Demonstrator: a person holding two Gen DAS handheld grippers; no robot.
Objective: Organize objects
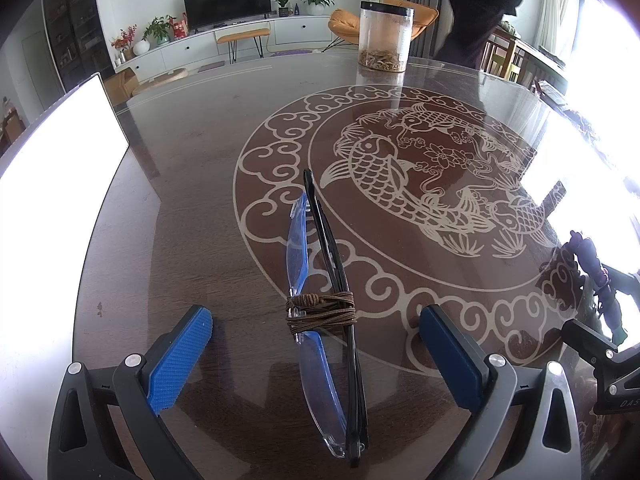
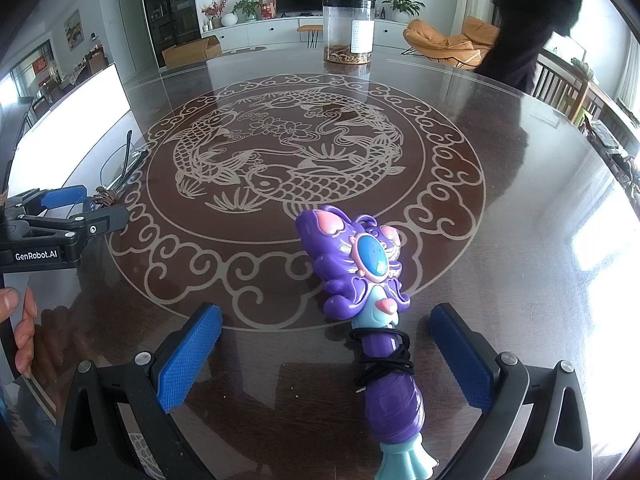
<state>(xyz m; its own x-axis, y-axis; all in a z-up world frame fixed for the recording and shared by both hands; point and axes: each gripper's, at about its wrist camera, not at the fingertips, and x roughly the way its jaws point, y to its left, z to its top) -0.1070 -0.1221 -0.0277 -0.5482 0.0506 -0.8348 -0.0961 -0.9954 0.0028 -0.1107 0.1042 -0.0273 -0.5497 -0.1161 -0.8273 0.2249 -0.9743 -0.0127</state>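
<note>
Both sets of jaws are spread wide, left gripper [image 1: 316,344] straddling the folded glasses [image 1: 326,320], right gripper [image 2: 326,350] straddling the purple toy wand [image 2: 372,312] on the table [image 2: 520,200].

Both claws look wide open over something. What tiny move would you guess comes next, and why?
Probably closing the left gripper on the folded glasses. They lie on the table between its open fingers, near the brown cord wrapped around them. The right gripper is likewise open around the purple toy wand, so it could close as well.
</note>
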